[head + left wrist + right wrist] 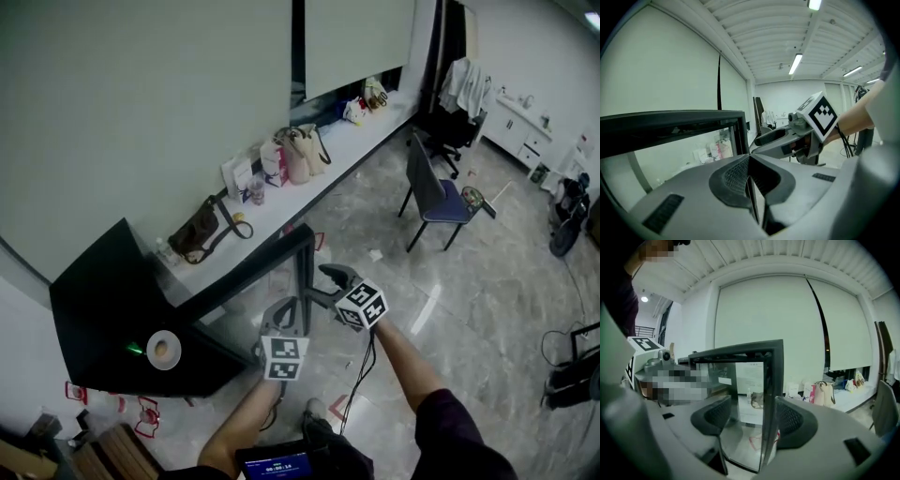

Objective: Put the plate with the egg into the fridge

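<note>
A small white plate (162, 350) with a brown egg on it sits on top of the black fridge (94, 314) at the lower left of the head view. The fridge's glass door (272, 253) stands swung out towards me. My right gripper (325, 279) is open, and the door's upright free edge (772, 394) stands between its jaws, close to the right pad. My left gripper (284, 307) hangs just below the door's top rail (670, 123), shut with nothing in it (751, 185). The fridge's inside is hidden.
A long white counter (361, 136) runs along the wall behind the fridge, with several bags (302, 150) and a brown bag (200, 231) on it. A dark chair (436, 195) stands on the marble floor to the right. Cables lie at the far right.
</note>
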Demonstrator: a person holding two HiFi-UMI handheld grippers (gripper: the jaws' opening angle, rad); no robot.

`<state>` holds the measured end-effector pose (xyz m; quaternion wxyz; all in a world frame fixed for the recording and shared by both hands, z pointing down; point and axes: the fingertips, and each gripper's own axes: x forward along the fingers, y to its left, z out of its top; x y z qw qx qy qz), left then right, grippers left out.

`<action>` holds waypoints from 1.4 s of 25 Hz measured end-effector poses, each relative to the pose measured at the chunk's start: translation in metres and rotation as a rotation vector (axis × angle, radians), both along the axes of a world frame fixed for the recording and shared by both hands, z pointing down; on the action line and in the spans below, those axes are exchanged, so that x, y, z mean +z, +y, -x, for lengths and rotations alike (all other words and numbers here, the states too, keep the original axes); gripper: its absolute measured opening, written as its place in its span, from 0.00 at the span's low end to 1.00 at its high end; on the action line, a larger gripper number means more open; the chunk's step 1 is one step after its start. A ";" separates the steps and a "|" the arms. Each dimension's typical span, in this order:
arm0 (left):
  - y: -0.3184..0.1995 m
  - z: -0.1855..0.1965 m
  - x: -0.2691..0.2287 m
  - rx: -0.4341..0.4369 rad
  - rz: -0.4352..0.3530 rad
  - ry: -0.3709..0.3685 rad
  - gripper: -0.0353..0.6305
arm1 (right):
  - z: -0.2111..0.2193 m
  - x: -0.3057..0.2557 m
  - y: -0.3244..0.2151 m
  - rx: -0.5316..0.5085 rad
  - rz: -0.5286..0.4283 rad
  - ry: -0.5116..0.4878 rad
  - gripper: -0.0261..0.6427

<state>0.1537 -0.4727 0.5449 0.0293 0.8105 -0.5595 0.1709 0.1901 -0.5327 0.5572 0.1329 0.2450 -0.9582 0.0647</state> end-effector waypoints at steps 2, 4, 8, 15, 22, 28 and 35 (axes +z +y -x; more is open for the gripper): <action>-0.014 -0.005 0.001 -0.014 0.001 -0.007 0.07 | 0.001 0.005 -0.022 -0.047 0.007 0.019 0.49; -0.025 -0.006 0.005 -0.027 0.009 -0.021 0.07 | 0.008 0.008 -0.038 -0.091 0.005 0.032 0.53; -0.032 0.003 0.014 -0.059 0.031 -0.039 0.07 | 0.024 0.010 -0.051 -0.144 -0.006 0.037 0.54; -0.027 0.018 0.011 -0.079 0.023 -0.039 0.07 | 0.026 0.009 -0.047 -0.077 0.021 -0.025 0.55; 0.025 0.005 0.005 -0.013 0.007 -0.029 0.07 | -0.003 0.008 0.004 0.046 0.040 -0.016 0.57; 0.101 -0.012 0.001 0.064 -0.009 -0.016 0.07 | -0.036 0.008 0.089 0.153 0.042 0.012 0.57; 0.205 -0.017 -0.001 0.131 -0.017 0.007 0.07 | -0.050 0.007 0.206 0.228 0.038 0.048 0.57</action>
